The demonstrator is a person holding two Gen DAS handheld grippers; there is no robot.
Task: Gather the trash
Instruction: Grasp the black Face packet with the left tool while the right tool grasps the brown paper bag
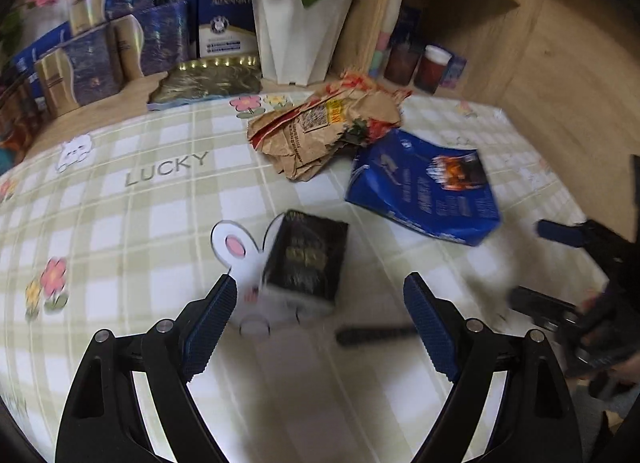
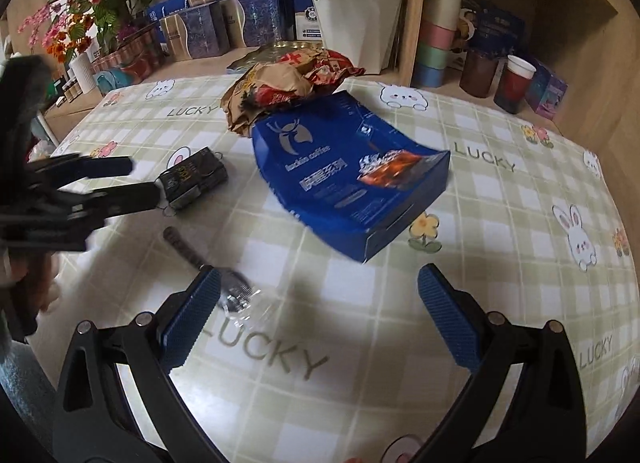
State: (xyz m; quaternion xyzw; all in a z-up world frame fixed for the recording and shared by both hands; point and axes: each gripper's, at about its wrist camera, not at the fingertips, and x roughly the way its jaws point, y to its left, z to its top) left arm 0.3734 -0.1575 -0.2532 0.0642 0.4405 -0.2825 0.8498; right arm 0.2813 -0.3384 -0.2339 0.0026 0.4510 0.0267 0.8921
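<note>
Checked cloth with rabbits and the word LUCKY covers the surface (image 2: 500,199), and behind it wooden shelves carry gift boxes, cups and a white flower pot (image 1: 298,35). These things stand in tidy rows at the back, so I judge they are decoration and not trash.

The trash lies loose in the middle. From left to right in the right wrist view: a small black box (image 2: 194,177), lying on a long side over a printed rabbit; near it, towards the camera, a thin dark stick wrapper (image 2: 182,245) with some clear plastic (image 2: 244,301) at its end; then a crumpled brown bag (image 2: 280,91), and a blue box (image 2: 352,175) that leans on the bag, its far end over the paper and its near corner raised from the cloth. It looks thrown there, not placed.

The left tool (image 1: 320,303) has its jaws wide and nothing between the pads; it points down at the black box, which sits just ahead of the gap, so this box seems to be its target. Whether a finger already touches the box I cannot tell, because the picture is blurred there. The right tool (image 2: 320,303) is also wide and empty. It hangs over the cloth, with the clear plastic just beside its left finger and the blue box ahead, probably waiting for its turn.
</note>
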